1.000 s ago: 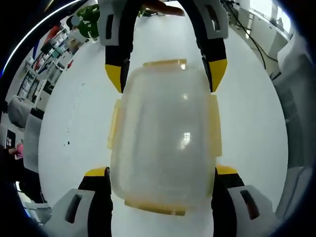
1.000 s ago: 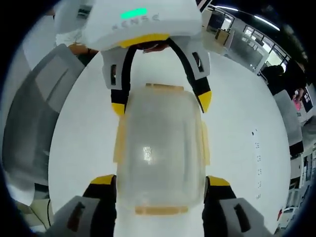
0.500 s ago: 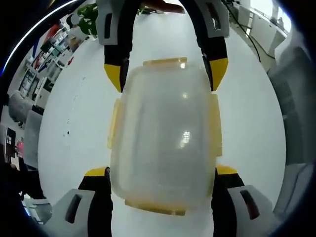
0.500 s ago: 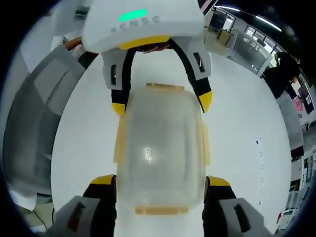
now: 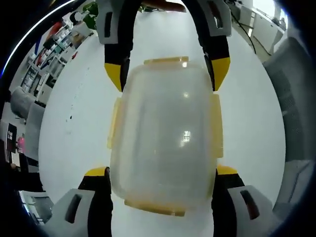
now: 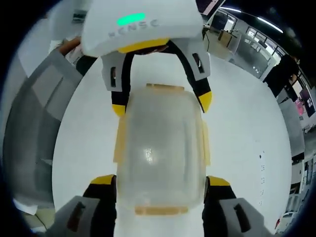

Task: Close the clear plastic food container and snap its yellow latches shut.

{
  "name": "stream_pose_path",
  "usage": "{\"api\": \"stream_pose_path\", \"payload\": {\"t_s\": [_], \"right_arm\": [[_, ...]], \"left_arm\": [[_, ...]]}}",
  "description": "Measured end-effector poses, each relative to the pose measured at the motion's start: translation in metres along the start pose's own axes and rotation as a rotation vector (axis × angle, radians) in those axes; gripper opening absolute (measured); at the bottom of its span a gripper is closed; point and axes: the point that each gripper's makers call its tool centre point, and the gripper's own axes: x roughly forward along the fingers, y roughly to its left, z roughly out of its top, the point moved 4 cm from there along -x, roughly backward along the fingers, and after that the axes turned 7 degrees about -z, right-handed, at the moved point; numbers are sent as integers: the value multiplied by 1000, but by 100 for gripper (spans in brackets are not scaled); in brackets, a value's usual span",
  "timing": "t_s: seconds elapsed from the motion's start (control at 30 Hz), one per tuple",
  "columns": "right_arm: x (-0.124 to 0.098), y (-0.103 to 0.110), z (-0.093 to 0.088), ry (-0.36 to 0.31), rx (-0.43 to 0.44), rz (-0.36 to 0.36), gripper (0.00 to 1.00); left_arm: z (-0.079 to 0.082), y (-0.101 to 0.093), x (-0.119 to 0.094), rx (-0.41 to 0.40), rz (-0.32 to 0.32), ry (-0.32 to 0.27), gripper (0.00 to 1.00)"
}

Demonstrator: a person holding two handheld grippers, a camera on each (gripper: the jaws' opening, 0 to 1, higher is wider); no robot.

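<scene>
In the left gripper view, the clear plastic food container (image 5: 165, 136) sits between the two jaws of the left gripper (image 5: 161, 175), whose yellow-tipped jaws press against its two long sides at the near end. The gripper is clamped on the container. Its lid is on, and yellow latches (image 5: 214, 126) show along both long sides and at both short ends, lying flat against the walls. At the far end, straight ahead of this gripper, the right gripper (image 5: 168, 71) comes in from the top, and its yellow tips touch the container's far corners. Below lies a white table (image 5: 74, 123). Beyond it to the left stand shelves (image 5: 44, 49).

In the right gripper view, the container (image 6: 160, 150) is held the same way: the right gripper (image 6: 160, 181) has its jaws pressed on the near corners, clamped on it. Ahead, the left gripper (image 6: 160, 103) grips the far end, with a green light (image 6: 132, 19) on its white housing. The white table (image 6: 237, 123) spreads around, and a grey chair (image 6: 29, 113) stands off to the left.
</scene>
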Motion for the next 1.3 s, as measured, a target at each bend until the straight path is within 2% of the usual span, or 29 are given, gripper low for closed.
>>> {"api": "stream_pose_path", "payload": {"t_s": [0.53, 0.97, 1.3], "right_arm": [[10, -19, 15, 3, 5, -6, 71], [13, -33, 16, 5, 4, -12, 71], [13, -34, 16, 7, 6, -17, 72]], "left_arm": [[-15, 23, -2, -5, 13, -17, 82], [-16, 37, -2, -4, 15, -22, 82], [-16, 38, -1, -2, 17, -25, 82]]}}
